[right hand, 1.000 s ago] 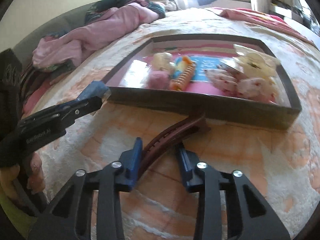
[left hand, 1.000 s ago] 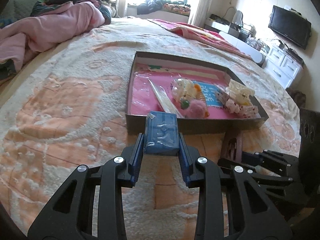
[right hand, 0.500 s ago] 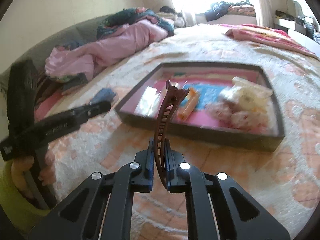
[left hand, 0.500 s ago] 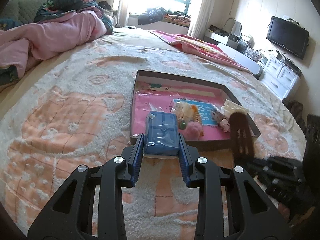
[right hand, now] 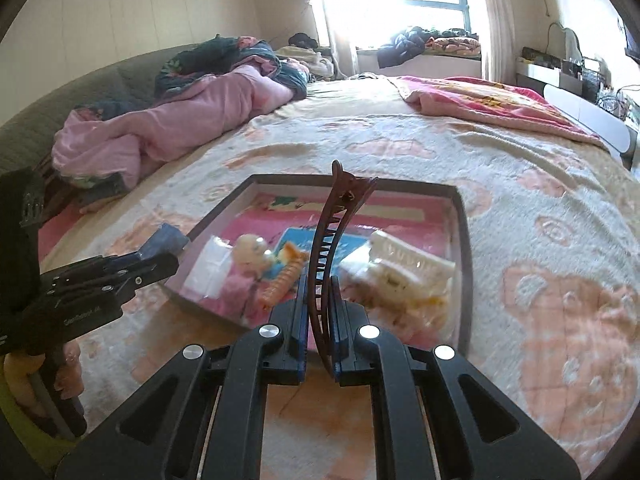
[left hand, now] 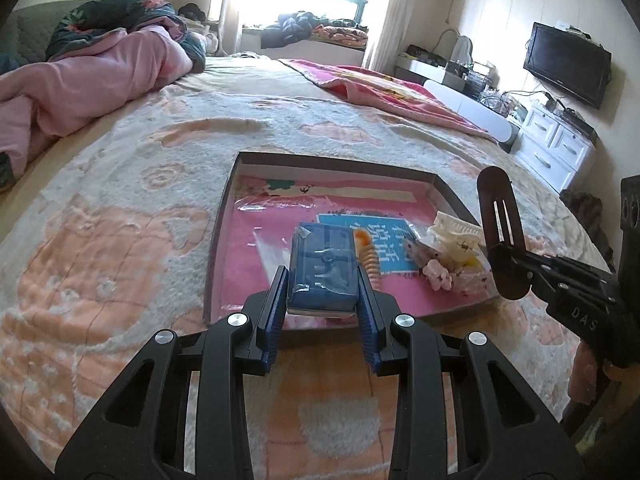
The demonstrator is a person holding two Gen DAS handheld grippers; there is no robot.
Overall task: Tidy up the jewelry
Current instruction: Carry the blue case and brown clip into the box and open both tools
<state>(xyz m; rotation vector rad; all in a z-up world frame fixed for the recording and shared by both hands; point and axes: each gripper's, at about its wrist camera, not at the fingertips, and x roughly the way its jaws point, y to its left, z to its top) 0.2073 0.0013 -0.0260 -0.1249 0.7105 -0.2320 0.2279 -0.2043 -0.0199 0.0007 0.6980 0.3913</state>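
now lifted off the bed: brown hair clip (right hand: pixel 325 256) clenched in right gripper (right hand: pixel 320 334), blue box (left hand: pixel 323 270) in left gripper (left hand: pixel 322 314), both over the tray's (left hand: pixel 224 216) near edge, ready to drop in.

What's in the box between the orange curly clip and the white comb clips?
In the left wrist view, the blue printed card on the box floor lies between the orange clip and the white clips.

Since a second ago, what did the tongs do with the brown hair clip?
The right tongs closed on the brown hair clip, which lay on the blanket, and lifted it upright near the tray. The left tongs kept their grip on the blue box, now raised over the tray.
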